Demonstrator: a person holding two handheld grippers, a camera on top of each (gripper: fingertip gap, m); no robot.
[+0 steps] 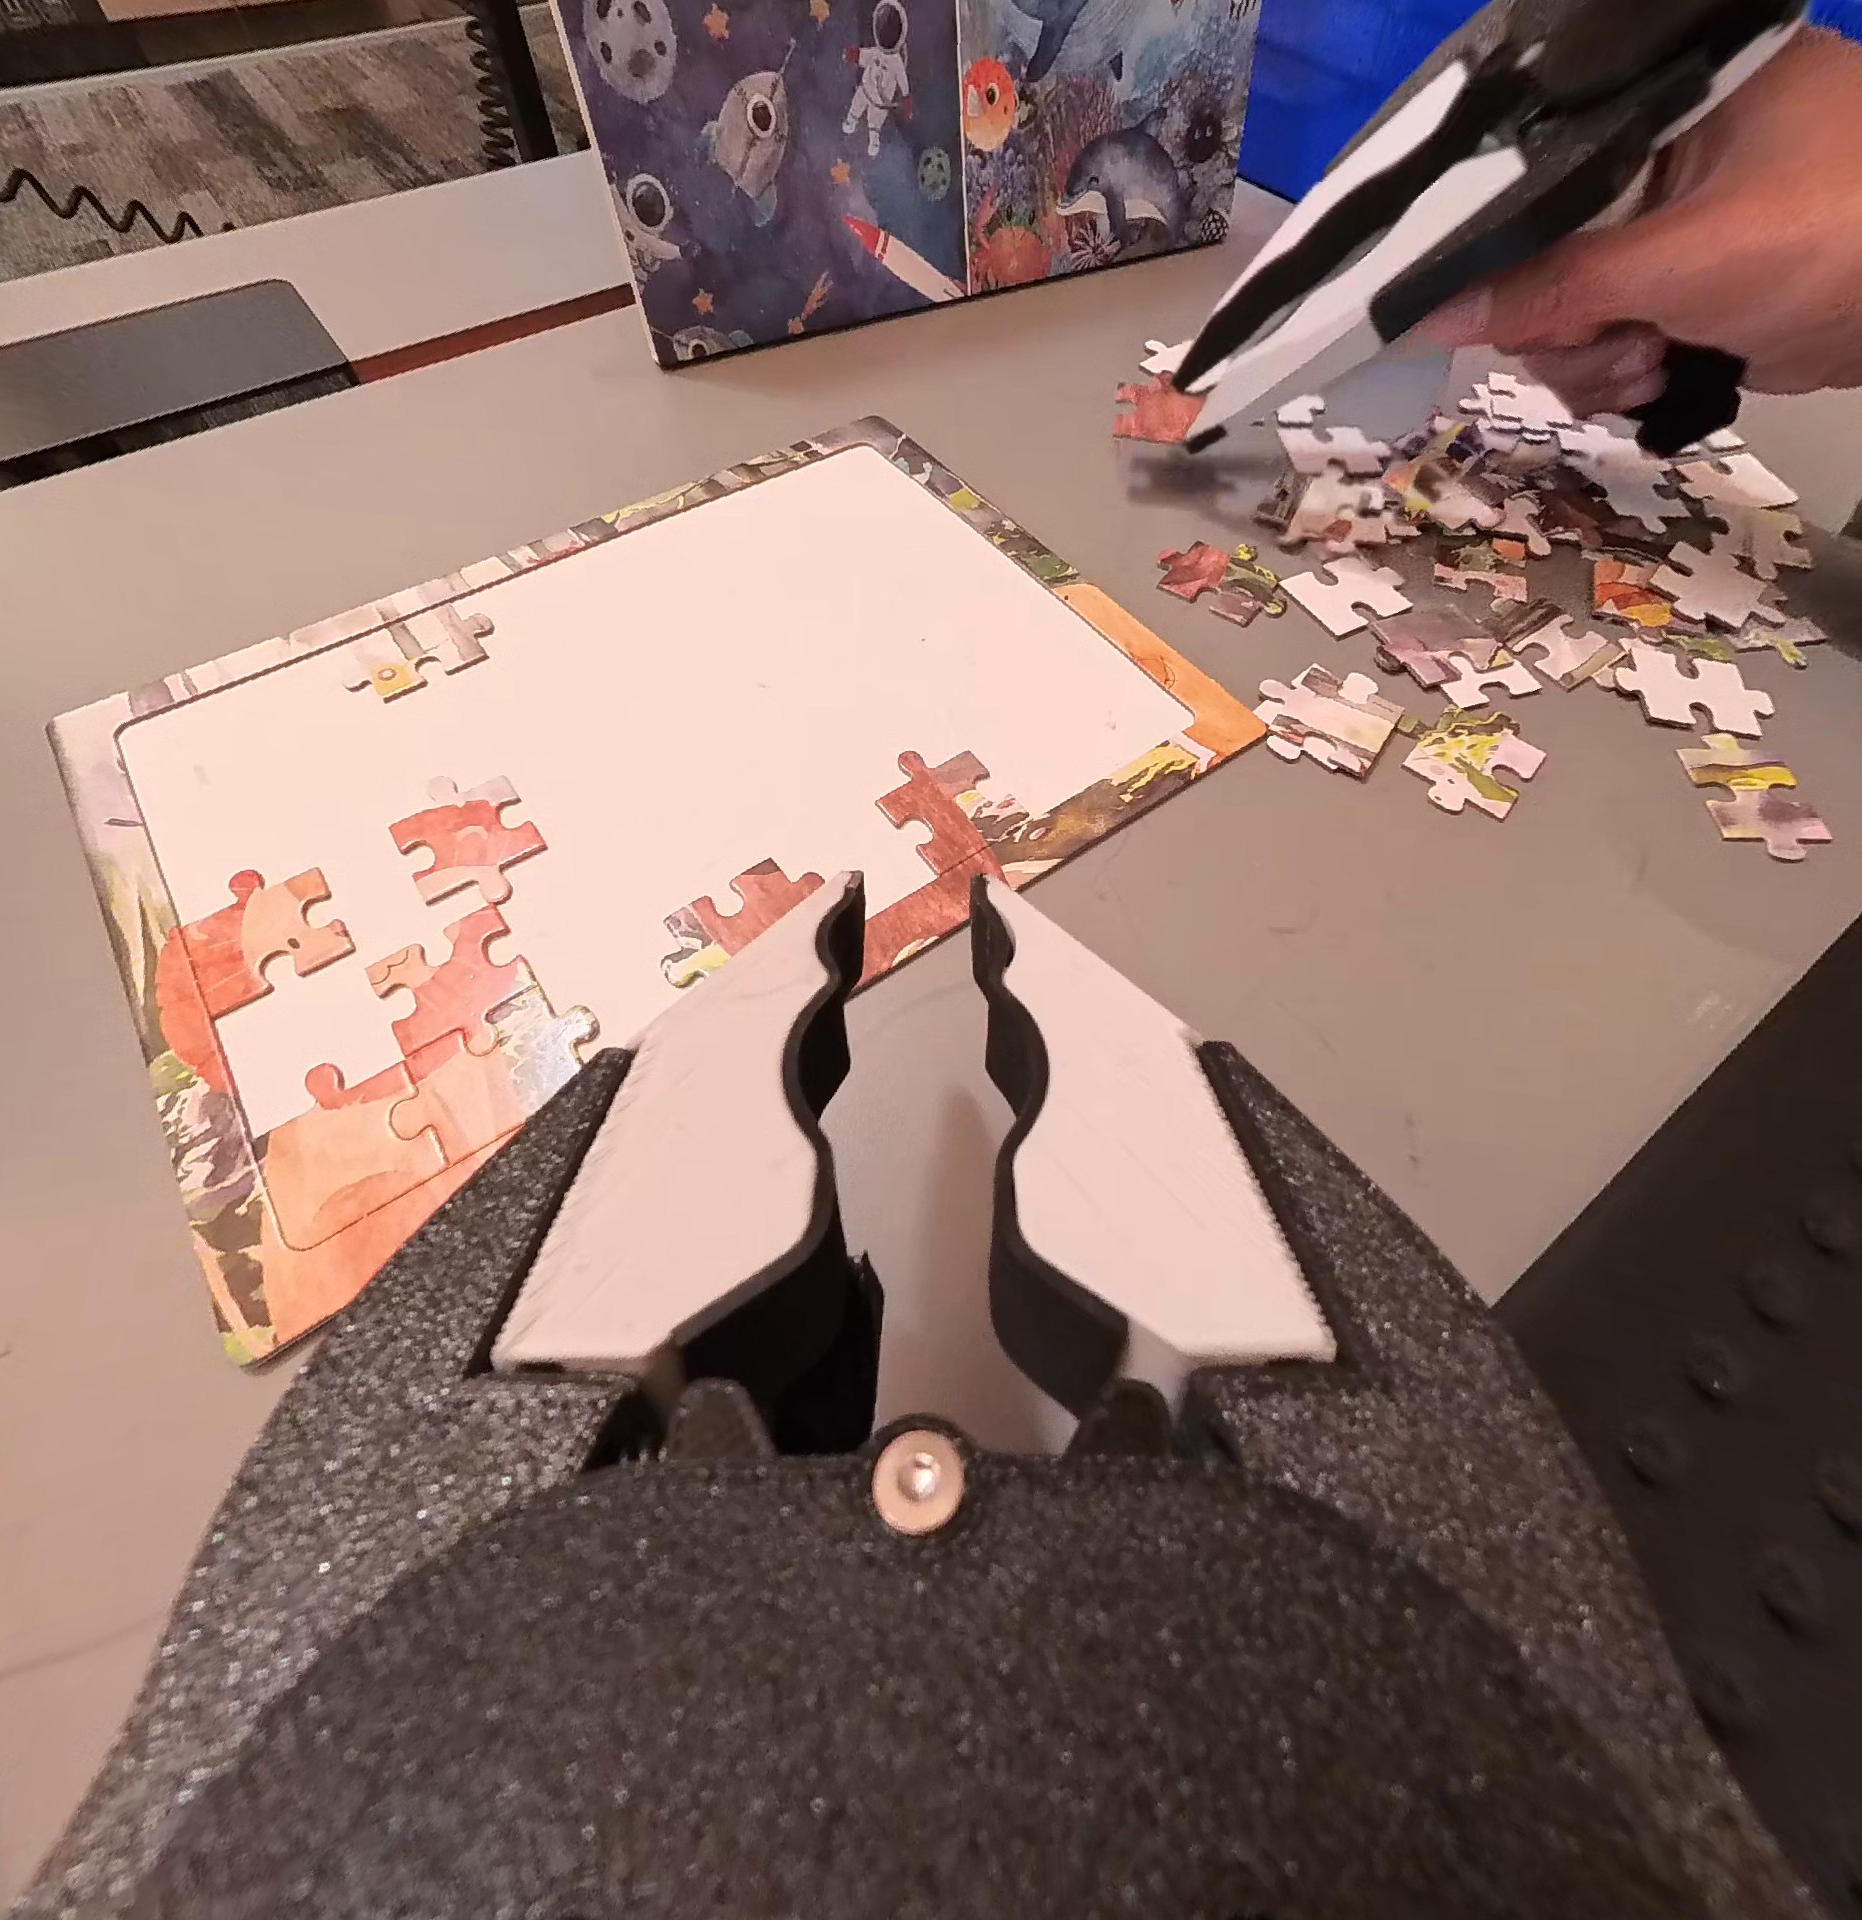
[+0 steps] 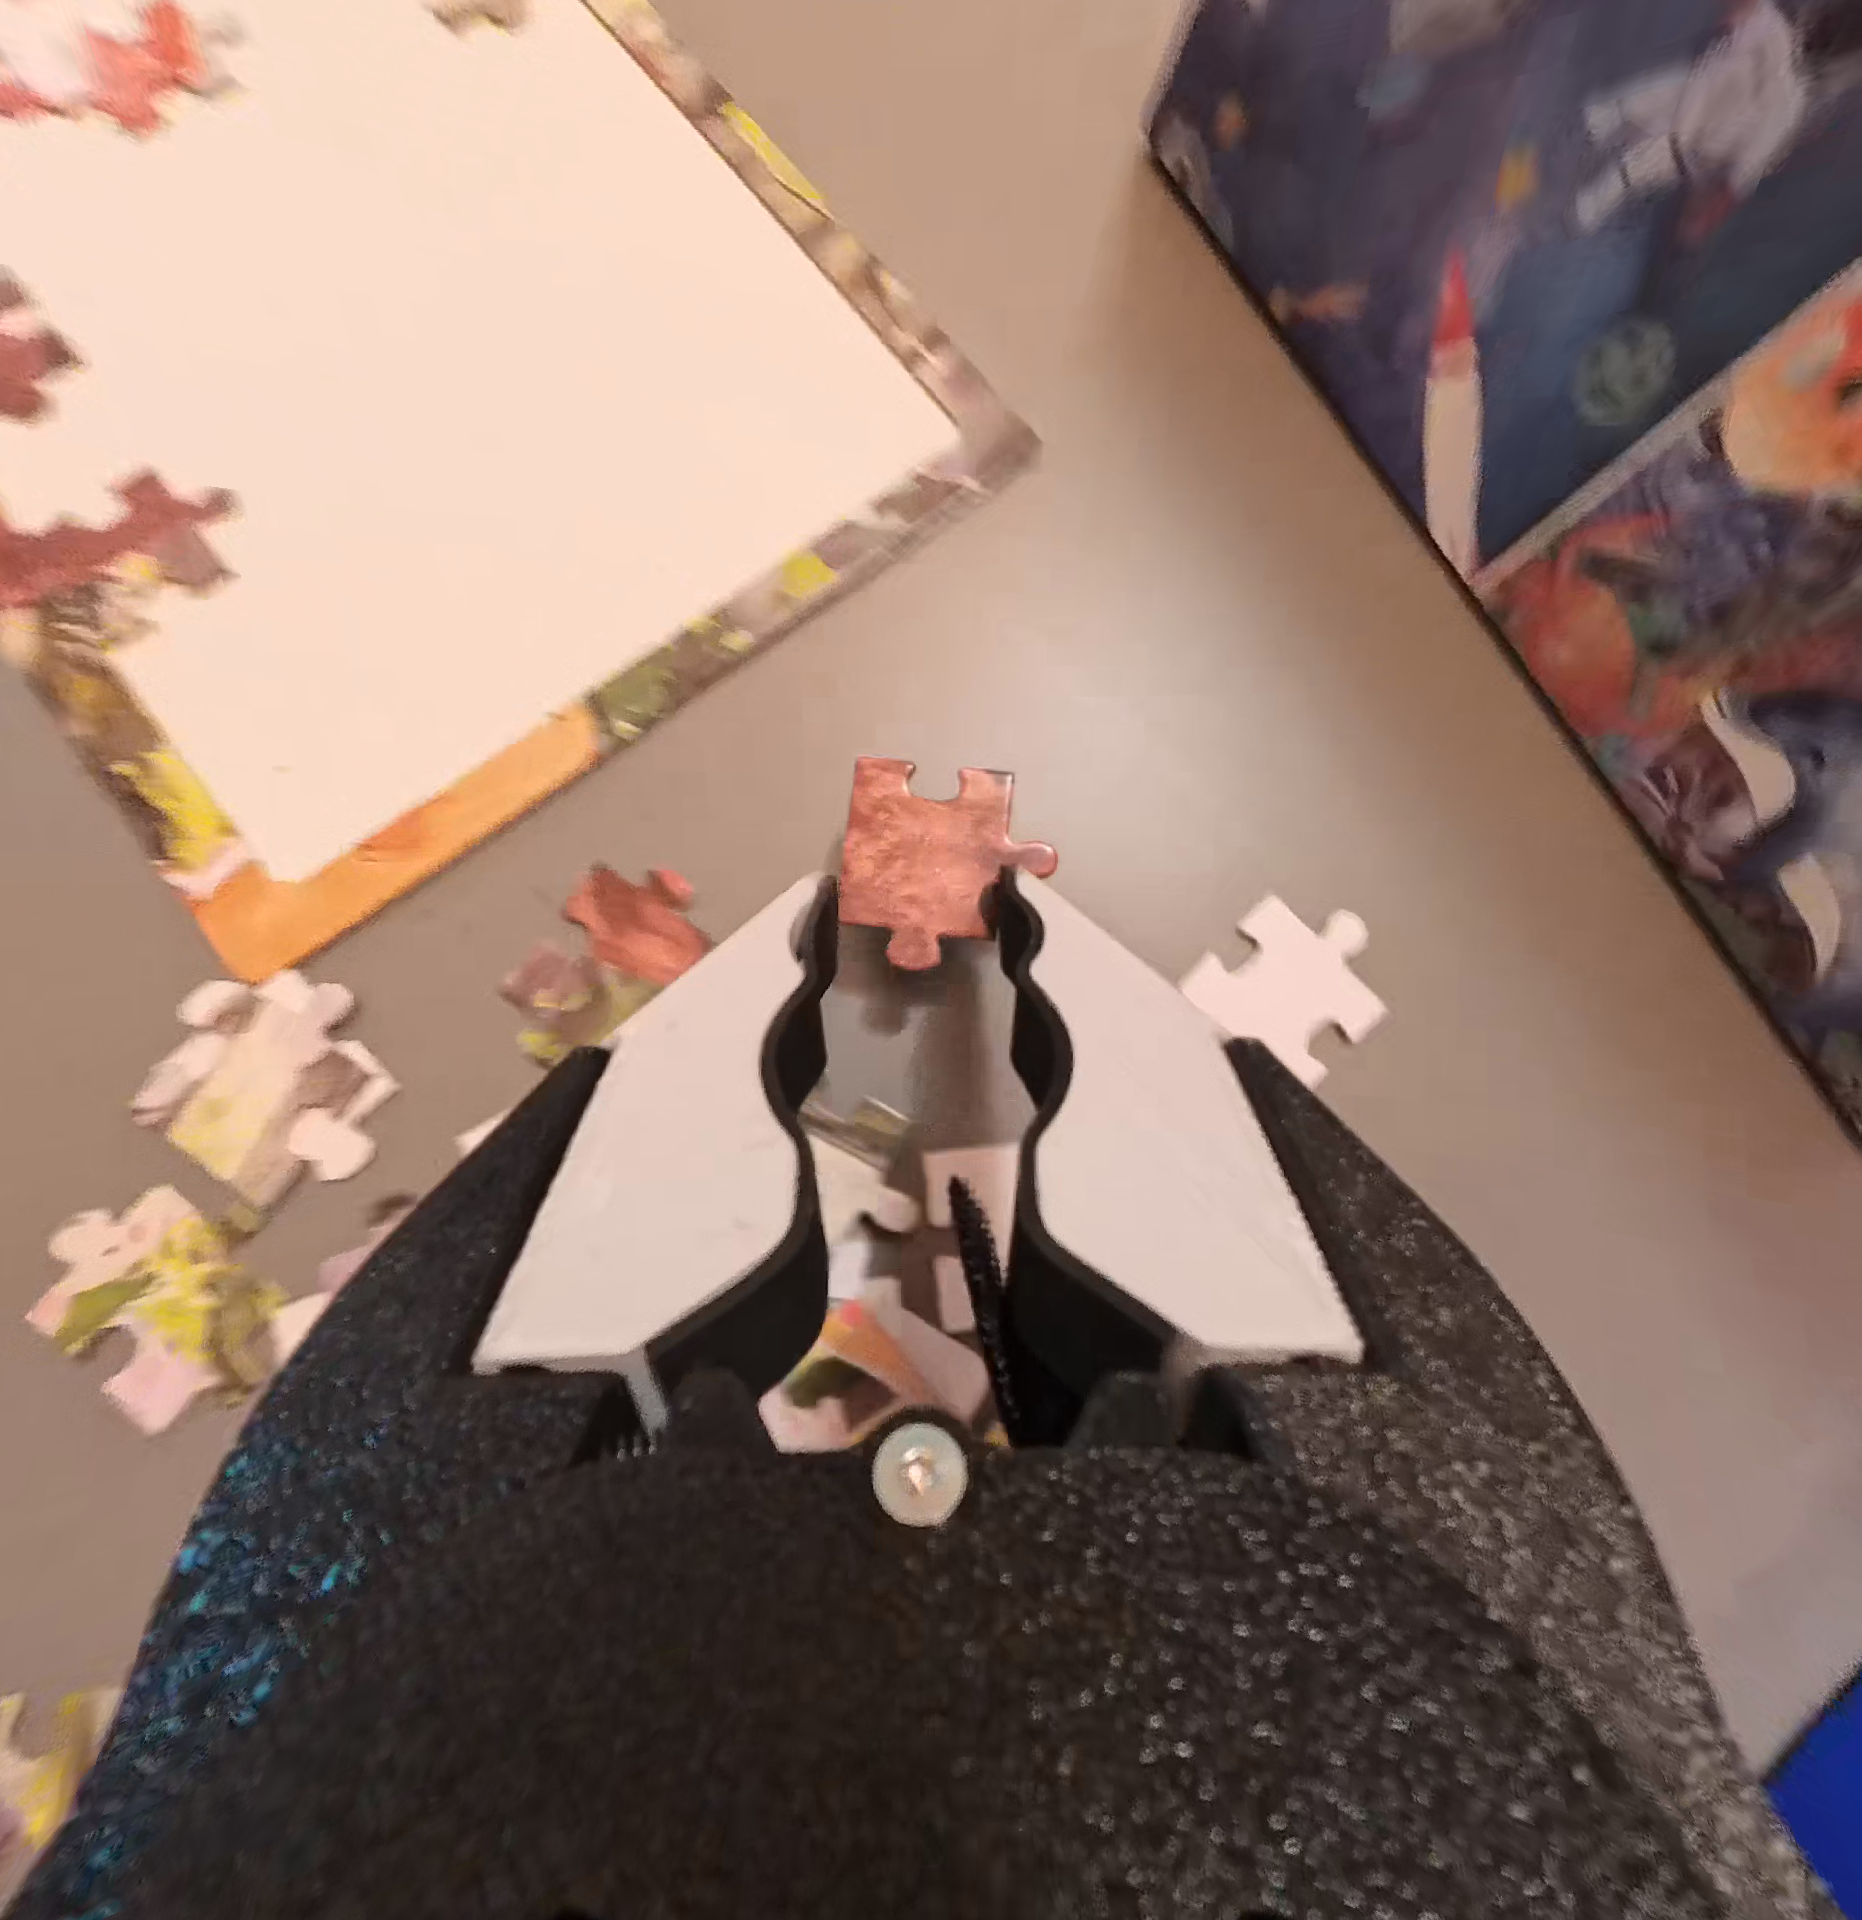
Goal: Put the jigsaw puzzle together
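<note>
Right claw (image 2: pixel 914 883), knobbed reddish-brown piece (image 2: pixel 932 852)

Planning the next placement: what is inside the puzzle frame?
Inside the puzzle frame: mostly bare white backing, several placed pieces near its corners and edges. The left gripper covers part of the near edge.

Puzzle board (image 1: pixel 646 665): we see its near corner hidden behind the left hand-held gripper (image 1: pixel 914 902); in the right wrist view its far side is cut off and blurred.
Loose pieces (image 2: pixel 257 1081): smeared, so we cannot read their pictures.
Printed box (image 1: pixel 906 156): top cropped.
Pile (image 1: pixel 1529 540): partly covered by the right hand-held gripper (image 1: pixel 1197 410).
</note>
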